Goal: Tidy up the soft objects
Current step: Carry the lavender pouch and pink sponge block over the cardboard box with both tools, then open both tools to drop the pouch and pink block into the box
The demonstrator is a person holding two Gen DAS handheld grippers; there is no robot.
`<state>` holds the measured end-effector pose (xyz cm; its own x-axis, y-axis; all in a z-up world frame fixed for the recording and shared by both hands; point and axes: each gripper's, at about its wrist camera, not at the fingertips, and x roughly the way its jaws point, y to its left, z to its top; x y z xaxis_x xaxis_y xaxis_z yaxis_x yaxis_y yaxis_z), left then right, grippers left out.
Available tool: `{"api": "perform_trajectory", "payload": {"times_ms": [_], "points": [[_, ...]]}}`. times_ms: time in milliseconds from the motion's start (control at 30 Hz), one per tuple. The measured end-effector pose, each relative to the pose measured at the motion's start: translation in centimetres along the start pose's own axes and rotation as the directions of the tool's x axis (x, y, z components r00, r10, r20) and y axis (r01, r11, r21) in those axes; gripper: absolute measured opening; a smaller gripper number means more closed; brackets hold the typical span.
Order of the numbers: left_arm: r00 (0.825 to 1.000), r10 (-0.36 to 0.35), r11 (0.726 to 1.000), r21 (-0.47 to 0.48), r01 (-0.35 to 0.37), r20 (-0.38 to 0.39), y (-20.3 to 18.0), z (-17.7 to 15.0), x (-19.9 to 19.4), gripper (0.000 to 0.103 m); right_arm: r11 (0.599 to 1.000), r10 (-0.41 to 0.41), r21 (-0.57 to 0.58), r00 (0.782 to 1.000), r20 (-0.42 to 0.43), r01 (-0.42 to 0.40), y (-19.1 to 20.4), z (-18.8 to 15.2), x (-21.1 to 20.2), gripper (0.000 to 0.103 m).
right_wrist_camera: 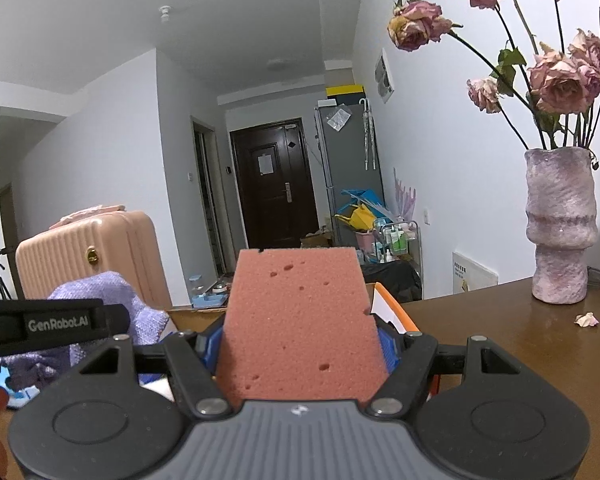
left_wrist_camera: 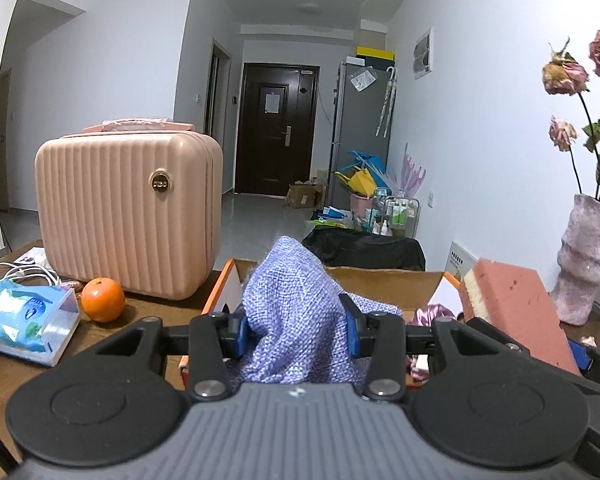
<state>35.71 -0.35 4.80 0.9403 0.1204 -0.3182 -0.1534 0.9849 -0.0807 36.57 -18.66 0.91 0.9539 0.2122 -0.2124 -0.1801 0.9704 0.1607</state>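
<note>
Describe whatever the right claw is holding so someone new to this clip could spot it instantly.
Start at the purple vase of dried roses on the brown table; to its left is an open cardboard box. Above the box, the right claw pinches a thick salmon-pink sponge block. Its pitted foam face distinguishes it from the woven lavender cloth in the left claw.

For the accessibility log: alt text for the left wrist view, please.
The left gripper grips a purple cloth above an open cardboard box. A pink case, an orange and a tissue pack sit left.
</note>
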Motion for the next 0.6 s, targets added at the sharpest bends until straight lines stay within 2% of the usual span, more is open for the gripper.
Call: {"api": "perform_trajectory", "payload": {"times_ms": [600], "points": [[1.0, 0.017, 1.0, -0.005, -0.017, 0.01, -1.0, 1.8, 6.0, 0.043, 0.999, -0.046, 0.016, 0.999, -0.022, 0.046, -0.3, 1.5, 6.3, 0.069]]}}
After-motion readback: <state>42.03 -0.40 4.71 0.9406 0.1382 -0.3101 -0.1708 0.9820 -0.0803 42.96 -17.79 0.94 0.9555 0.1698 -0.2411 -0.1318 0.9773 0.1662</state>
